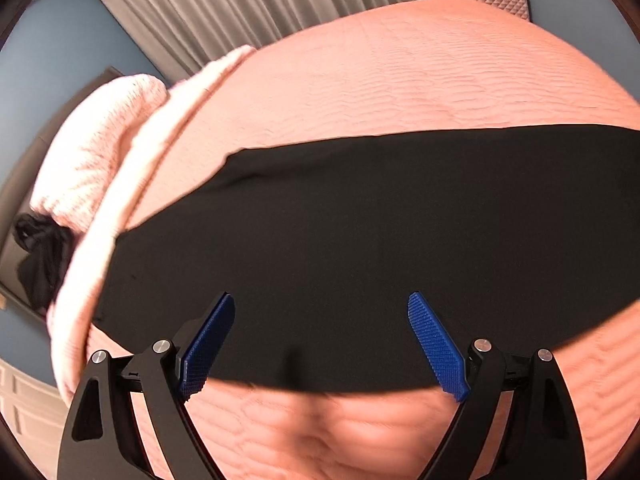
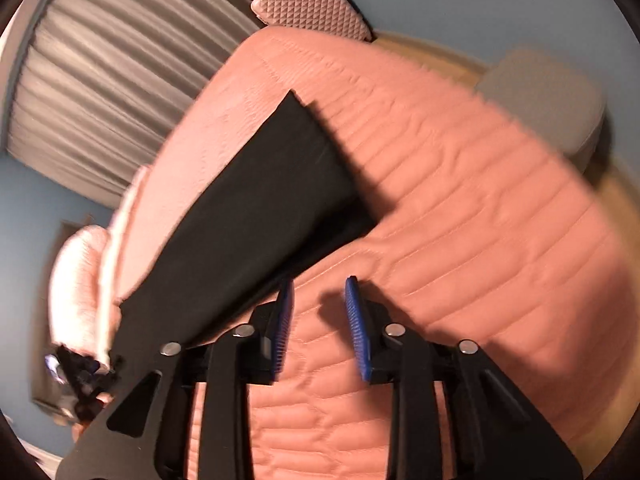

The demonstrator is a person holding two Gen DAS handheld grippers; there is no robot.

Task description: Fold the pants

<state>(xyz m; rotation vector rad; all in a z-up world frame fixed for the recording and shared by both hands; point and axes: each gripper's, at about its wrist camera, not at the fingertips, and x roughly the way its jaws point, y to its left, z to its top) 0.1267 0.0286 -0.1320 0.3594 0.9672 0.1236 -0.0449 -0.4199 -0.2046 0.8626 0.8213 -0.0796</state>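
Black pants lie flat as a long band across a pink quilted bed. In the left wrist view my left gripper hovers over their near edge, wide open, with nothing between its blue pads. In the right wrist view the pants run as a dark strip up and to the right, with a straight cut end far up the bed. My right gripper stands beside that strip's right edge over bare quilt, its jaws partly apart and empty. The other hand-held gripper shows at the lower left, blurred.
A pale pink knitted blanket lies along the bed's left side, with a dark garment beyond it. A pink suitcase stands past the far end, grey curtains behind. A grey stool sits on the wood floor.
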